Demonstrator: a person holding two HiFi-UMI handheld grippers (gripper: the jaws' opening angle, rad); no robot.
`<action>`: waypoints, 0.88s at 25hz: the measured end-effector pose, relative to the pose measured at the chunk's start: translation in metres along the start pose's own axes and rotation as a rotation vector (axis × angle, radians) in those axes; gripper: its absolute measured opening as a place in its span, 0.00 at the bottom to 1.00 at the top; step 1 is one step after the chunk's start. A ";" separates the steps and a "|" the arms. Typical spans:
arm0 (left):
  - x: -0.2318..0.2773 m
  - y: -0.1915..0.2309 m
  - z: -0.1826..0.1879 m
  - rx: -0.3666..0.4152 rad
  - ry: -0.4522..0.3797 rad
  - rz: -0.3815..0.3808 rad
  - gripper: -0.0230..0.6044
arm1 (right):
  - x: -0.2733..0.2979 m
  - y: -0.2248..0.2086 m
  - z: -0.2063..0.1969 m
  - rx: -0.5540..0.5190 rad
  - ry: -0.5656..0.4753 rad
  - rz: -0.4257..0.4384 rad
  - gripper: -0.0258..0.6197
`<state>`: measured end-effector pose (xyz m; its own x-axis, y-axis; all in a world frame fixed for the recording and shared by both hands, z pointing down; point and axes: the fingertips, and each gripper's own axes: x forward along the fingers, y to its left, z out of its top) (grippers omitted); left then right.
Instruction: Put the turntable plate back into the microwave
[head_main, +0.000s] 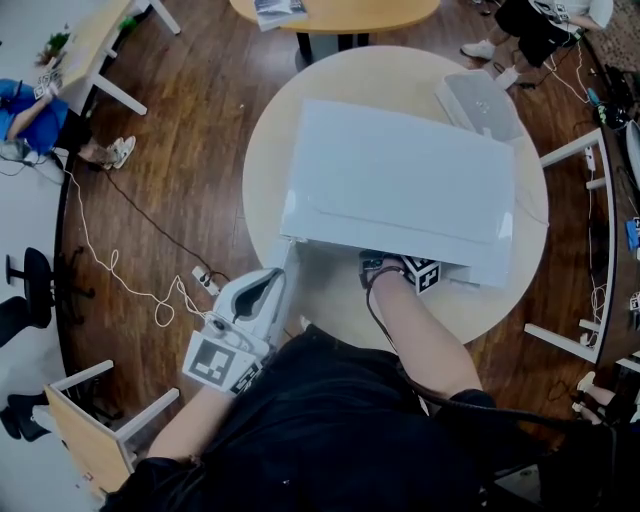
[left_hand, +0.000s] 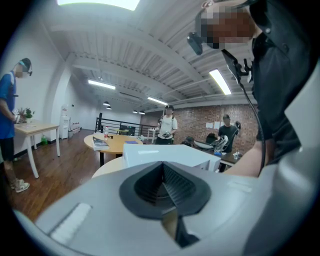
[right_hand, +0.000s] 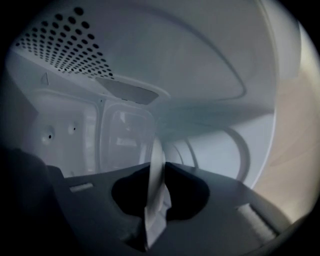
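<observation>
A white microwave (head_main: 400, 185) stands on a round pale table (head_main: 262, 150). My right gripper (right_hand: 157, 172) reaches into its front opening; from the head view only the marker cube (head_main: 422, 272) and my forearm show. Inside the white cavity (right_hand: 125, 65) the jaws are shut on the clear glass turntable plate (right_hand: 156, 165), which stands on edge between them and curves off to the right. My left gripper (head_main: 268, 280) hangs off the table's near left edge beside the microwave, pointing across its top (left_hand: 165, 152). Its jaws (left_hand: 164, 172) are shut with nothing in them.
A white flat appliance (head_main: 478, 100) lies at the table's far right. A power strip with a white cable (head_main: 205, 282) is on the wooden floor at the left. A wooden table (head_main: 340, 12) stands behind, and people stand or sit around the room.
</observation>
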<state>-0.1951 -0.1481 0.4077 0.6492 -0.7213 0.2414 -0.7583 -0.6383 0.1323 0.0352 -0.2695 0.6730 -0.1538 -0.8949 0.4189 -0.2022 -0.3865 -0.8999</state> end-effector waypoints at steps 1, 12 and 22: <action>0.000 0.000 0.000 -0.001 -0.001 0.000 0.04 | 0.000 0.000 0.000 0.004 0.002 -0.003 0.10; 0.001 -0.003 0.005 0.019 -0.017 -0.009 0.04 | -0.010 -0.004 0.004 0.025 -0.004 -0.018 0.17; 0.001 -0.016 0.008 0.043 -0.032 -0.043 0.04 | -0.039 -0.003 0.011 0.002 -0.012 0.013 0.17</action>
<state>-0.1819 -0.1406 0.3979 0.6831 -0.7010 0.2049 -0.7271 -0.6792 0.1006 0.0528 -0.2360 0.6576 -0.1450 -0.9023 0.4061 -0.1987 -0.3755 -0.9053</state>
